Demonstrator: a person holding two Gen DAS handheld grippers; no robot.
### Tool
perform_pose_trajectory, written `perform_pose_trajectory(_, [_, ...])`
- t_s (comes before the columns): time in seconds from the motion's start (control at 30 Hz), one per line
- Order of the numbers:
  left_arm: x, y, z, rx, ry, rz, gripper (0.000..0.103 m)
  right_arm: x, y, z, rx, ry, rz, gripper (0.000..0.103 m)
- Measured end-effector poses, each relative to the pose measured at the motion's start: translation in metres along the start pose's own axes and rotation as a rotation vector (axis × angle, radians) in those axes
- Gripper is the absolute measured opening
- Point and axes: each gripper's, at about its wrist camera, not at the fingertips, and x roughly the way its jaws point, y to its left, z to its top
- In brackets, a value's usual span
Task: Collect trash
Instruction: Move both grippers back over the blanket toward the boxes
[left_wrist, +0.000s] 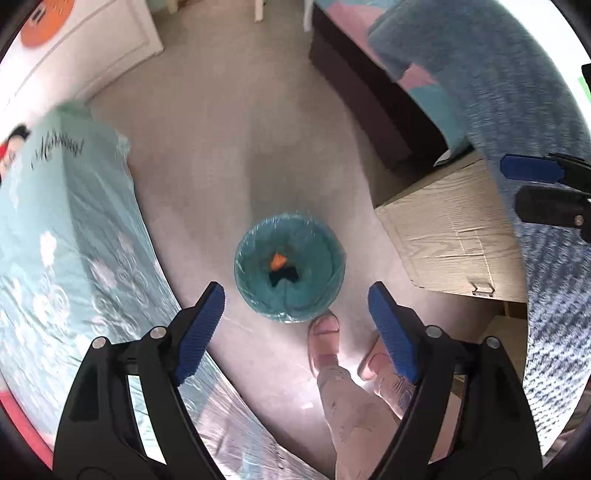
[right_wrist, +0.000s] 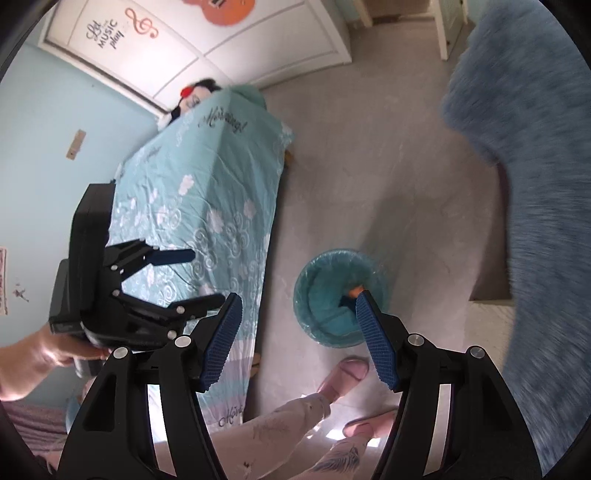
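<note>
On the floor stands a round trash bin (left_wrist: 255, 258) (right_wrist: 317, 291) with a teal liner. At its bottom lie an orange scrap (left_wrist: 277, 260) (right_wrist: 355, 291) and a dark scrap (left_wrist: 284, 276). My left gripper (left_wrist: 295, 291) points straight down above the bin's near rim, open, nothing between its blue pads. In the right wrist view the left gripper (right_wrist: 205, 277) hangs over the bed's edge, held by a hand. My right gripper (right_wrist: 298, 297) is open and empty too, left of and above the bin. It also shows at the right edge of the left wrist view (left_wrist: 517, 186).
A bed with a teal patterned sheet (left_wrist: 74, 240) (right_wrist: 207, 192) runs along the left. A blue fuzzy blanket (left_wrist: 517, 92) (right_wrist: 535, 184) hangs at the right over a wooden cabinet (left_wrist: 450, 236). The person's feet in pink slippers (left_wrist: 325, 332) (right_wrist: 351, 371) stand just before the bin.
</note>
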Motion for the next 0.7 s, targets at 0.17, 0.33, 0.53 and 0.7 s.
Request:
perform_pose_trajectory(0.17, [-0.032, -0.032, 0.012, 0.114, -0.043, 0.007, 0.079, -0.071, 0.006, -0.021, 0.019, -0.107, 0.015, 0.069])
perform_pose_trajectory(0.33, [-0.075, -0.086, 0.028, 0.307, -0.106, -0.044, 0.088, -0.148, -0.001, -0.059, 0.058, -0.243, -0.024, 0.075])
perform_pose_trajectory(0.53, [-0.116, -0.18, 0.044, 0.574, -0.17, -0.118, 0.093, -0.24, -0.022, -0.125, 0.127, -0.372, -0.174, 0.079])
perform_pose_trajectory(0.7, [-0.135, -0.282, 0.044, 0.761, -0.203, -0.193, 0.096, -0.305, -0.05, -0.197, 0.204, -0.439, -0.298, 0.079])
